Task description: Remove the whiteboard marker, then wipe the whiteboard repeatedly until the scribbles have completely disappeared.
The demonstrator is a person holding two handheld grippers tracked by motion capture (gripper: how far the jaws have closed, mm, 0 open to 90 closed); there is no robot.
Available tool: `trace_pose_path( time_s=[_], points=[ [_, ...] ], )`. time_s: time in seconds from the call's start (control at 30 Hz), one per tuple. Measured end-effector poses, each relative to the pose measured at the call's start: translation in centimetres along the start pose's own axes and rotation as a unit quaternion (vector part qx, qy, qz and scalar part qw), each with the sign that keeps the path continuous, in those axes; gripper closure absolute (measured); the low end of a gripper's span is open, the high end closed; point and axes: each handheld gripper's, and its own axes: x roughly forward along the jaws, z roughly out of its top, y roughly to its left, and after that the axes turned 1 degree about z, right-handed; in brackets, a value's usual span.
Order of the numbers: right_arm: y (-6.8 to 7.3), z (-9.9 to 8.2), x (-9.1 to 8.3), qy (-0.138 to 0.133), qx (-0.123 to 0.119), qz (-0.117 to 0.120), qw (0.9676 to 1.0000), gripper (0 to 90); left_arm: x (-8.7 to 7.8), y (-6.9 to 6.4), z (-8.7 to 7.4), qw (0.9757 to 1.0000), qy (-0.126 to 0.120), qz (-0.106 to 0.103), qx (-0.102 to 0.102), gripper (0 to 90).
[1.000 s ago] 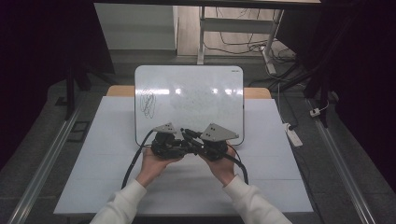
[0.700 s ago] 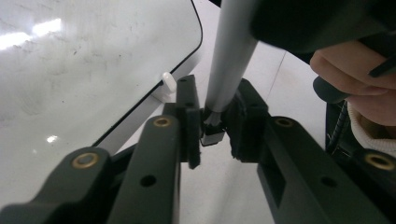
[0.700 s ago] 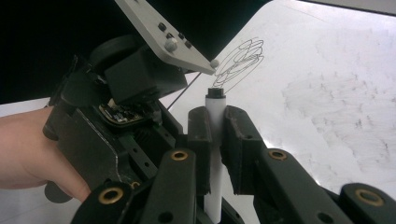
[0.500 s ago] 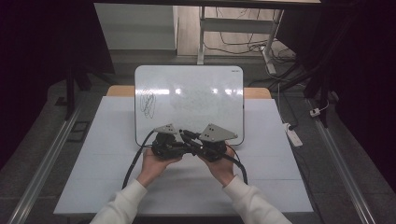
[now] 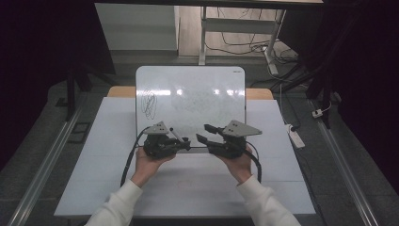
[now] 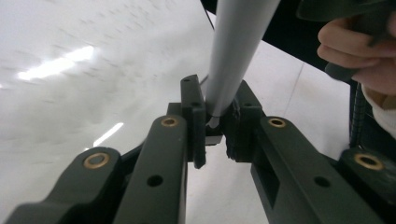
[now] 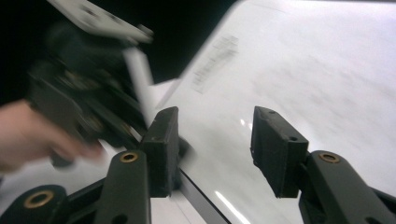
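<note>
Low in the middle of the high view, your left gripper [image 5: 184,142] has its black jaws pressed together on a slim grey marker pen [image 5: 176,137], which slants up and to the left from between them, toward the grey three-cornered plate on that gripper. Your left gripper view shows the grip closely: the pen's grey barrel [image 6: 233,51] rises from between the two pads [image 6: 194,116] toward the top of the frame, its lower end pinched tight between them.

Just to the right in the high view, your right gripper [image 5: 204,133] has jaws that have just been opening; they stand spread apart with nothing between them. Your right gripper view shows the gap plainly, the two pads [image 7: 275,149] well apart over the glossy surface of the white rectangular whiteboard [image 7: 303,79], and your other hand with the pen blurred in the upper left of that frame.

That whiteboard [image 5: 190,96] lies in the centre of the high view on the pale table top [image 5: 94,179], with a dark scribble [image 5: 148,103] near its left edge. Both grippers hover at the board's lower edge, facing each other, near but apart.
</note>
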Motion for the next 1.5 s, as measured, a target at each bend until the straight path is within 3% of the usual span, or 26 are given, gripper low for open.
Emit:
trace_pose_path(
  time_s=[0.13,0.17,0.27,0.57,0.8,0.9,1.17,1.23,1.33,1.5],
  points=[
    [-2.1,-1.8,-2.7,0.017,0.013,-0.023,0.9995,49.7,-1.3,0.5,-0.1,0.9998,-0.016,0.008,0.006,78.3],
    [-2.1,-1.8,-2.7,0.017,0.013,-0.023,0.9995,49.7,-1.6,0.6,-0.1,0.9997,-0.02,0.01,0.007,78.3],
    [-3.6,-4.1,-5.5,0.046,0.014,-0.044,0.9979,47.3,-2.6,0.9,-0.2,0.9993,-0.031,0.015,0.01,78.3],
    [-5.4,-8.4,-10.2,0.087,0.006,-0.085,0.9926,43.3,-5.1,2.2,-0.3,0.9962,-0.079,0.036,0.008,78.3],
    [-6.2,-10.1,-11.6,0.11,0.0,-0.109,0.988,42.7,-7.0,2.9,0.0,0.9914,-0.119,0.055,0.009,78.3],
    [-6.5,-10.6,-12.3,0.116,0.002,-0.119,0.986,42.4,-7.7,3.4,0.0,0.9898,-0.127,0.064,0.006,78.3],
    [-6.9,-10.9,-12.1,0.122,-0.003,-0.129,0.9841,42.2,-8.3,4.4,0.0,0.9861,-0.141,0.087,-0.003,78.3],
    [-6.9,-11.1,-11.9,0.129,-0.002,-0.129,0.9832,42.2,-8.3,4.8,0.3,0.9844,-0.145,0.1,-0.003,78.3],
    [-6.8,-11.2,-11.7,0.136,-0.009,-0.13,0.9821,42.2,-8.6,5.9,1.0,0.9797,-0.159,0.122,-0.003,78.3],
    [-6.9,-11.1,-11.8,0.135,-0.013,-0.133,0.9817,42.2,-8.8,8.8,2.8,0.9714,-0.164,0.172,-0.003,78.3]
  ],
)
